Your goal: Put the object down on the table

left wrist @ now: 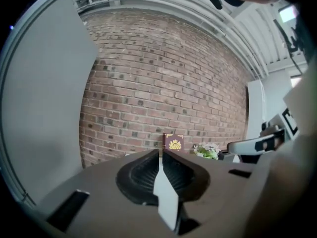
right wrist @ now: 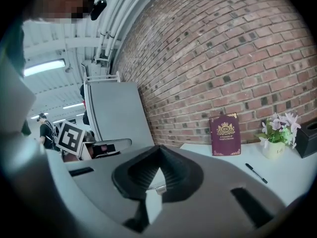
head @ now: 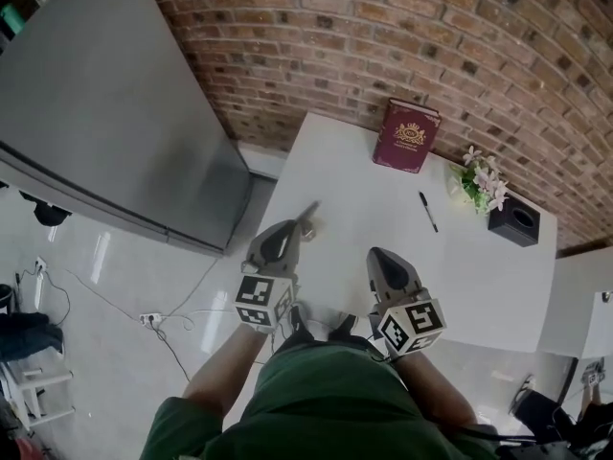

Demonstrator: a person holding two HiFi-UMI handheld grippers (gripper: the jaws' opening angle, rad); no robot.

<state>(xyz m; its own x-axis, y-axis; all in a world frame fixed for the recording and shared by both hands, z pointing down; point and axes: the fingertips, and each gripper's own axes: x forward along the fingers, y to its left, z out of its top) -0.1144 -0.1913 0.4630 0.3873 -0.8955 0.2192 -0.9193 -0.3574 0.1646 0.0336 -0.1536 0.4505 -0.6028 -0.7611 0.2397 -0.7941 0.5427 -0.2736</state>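
My left gripper [head: 308, 209] hangs over the near left part of the white table [head: 479, 276], jaws pressed together with nothing between them [left wrist: 161, 155]. A small tan spot [head: 311, 227] shows on the table just below its tip; I cannot tell what it is. My right gripper [head: 374, 254] hovers beside it over the table's front edge, its tips meeting and holding nothing [right wrist: 158, 150]. A black pen [head: 427, 211] lies on the table farther back, apart from both grippers. A maroon book [head: 407, 135] leans upright against the brick wall.
A small pot of pale flowers [head: 482, 182] and a black box [head: 514, 220] stand at the table's back right. A tall grey cabinet [head: 96, 113] stands left of the table. Cables and a socket strip [head: 153, 319] lie on the floor below it.
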